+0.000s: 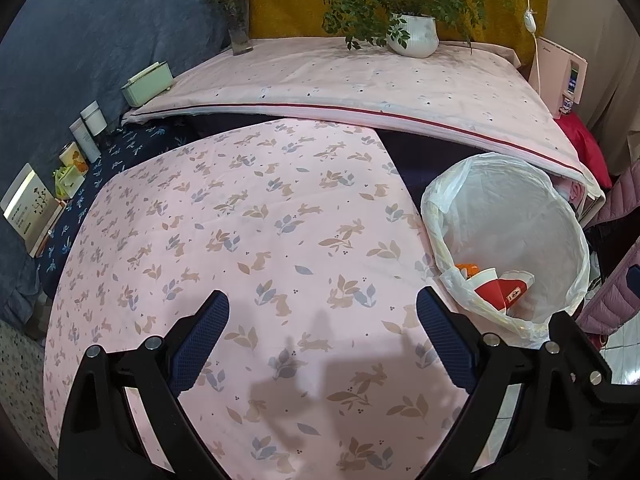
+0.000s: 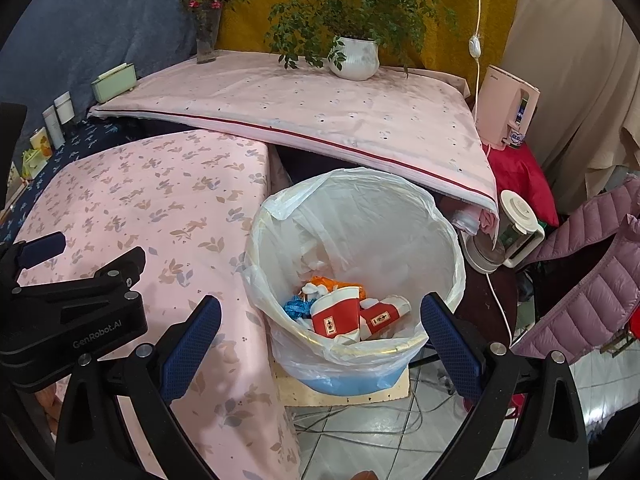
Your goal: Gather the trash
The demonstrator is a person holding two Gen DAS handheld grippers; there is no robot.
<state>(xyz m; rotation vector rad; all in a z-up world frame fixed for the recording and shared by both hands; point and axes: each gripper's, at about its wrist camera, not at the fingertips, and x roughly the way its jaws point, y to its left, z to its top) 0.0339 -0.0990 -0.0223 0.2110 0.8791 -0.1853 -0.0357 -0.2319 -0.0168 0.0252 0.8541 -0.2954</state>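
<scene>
Left wrist view: nearest to us, our left gripper hangs over the pink rabbit-print tablecloth with its two blue-padded fingers spread wide and nothing between them. The cloth under it is bare.

In the right wrist view our right gripper is likewise spread wide and empty, poised above the near rim of the round bin lined with a white plastic bag. Our left gripper shows at the left edge there, over the same cloth.

The trash lies at the bottom of the bin: two red-and-white paper cups tipped on their sides, touching each other, with a blue crumpled scrap just beside them and an orange wrapper behind. The bin stands on a pale foam slab on the tiled floor, just beside the table's corner.

Farther back we see a second pink cloth-covered surface bearing a leafy plant in a white ribbed pot and a glass vase of red flowers.
</scene>
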